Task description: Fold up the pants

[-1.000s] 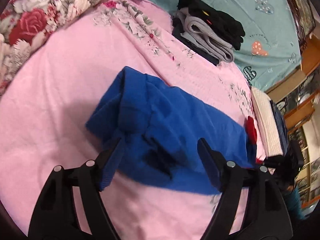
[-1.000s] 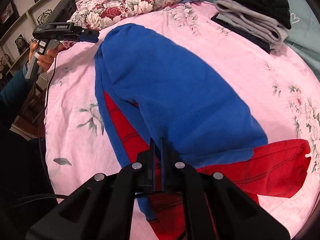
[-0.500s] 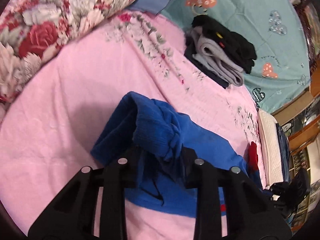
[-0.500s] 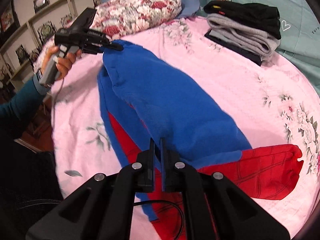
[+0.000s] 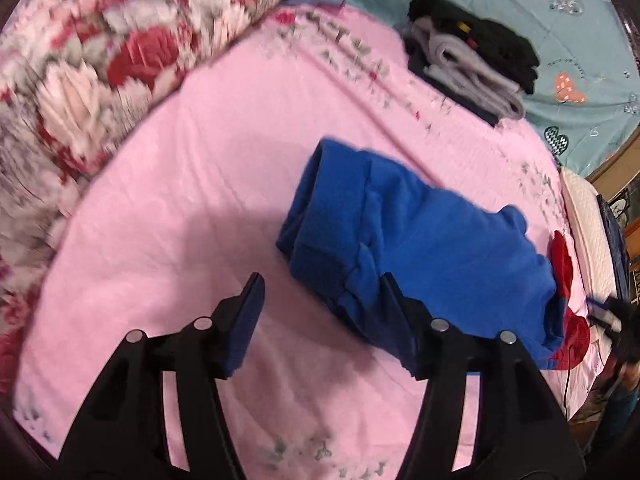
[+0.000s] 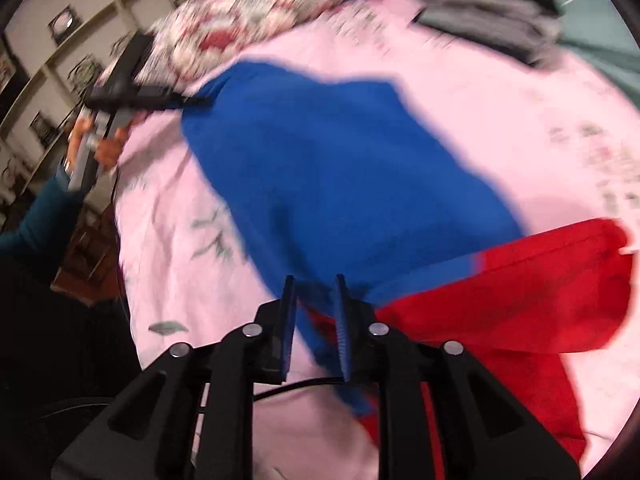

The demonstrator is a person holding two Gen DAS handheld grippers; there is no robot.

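Pants (image 5: pixel 420 240) lie on the pink sheet (image 5: pixel 200 160), blue part doubled over, red legs (image 6: pixel 540 292) sticking out near right. Left gripper (image 5: pixel 320 320) opening, nothing between its jaws, pants just beside its right finger. Right gripper (image 6: pixel 314 320) opening, blue edge between jaws, not pinched. Probably one fold down; more left.

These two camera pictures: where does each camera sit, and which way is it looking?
Left wrist view: sits on the left gripper, looking down its opening jaws at the blue end of the pants on the pink bedsheet.
Right wrist view: sits on the right gripper, jaws opening astride the pants' edge; the person's hand shows, holding the other gripper.
Shared: the pants, bedsheet, floral pillow and folded clothes stack.
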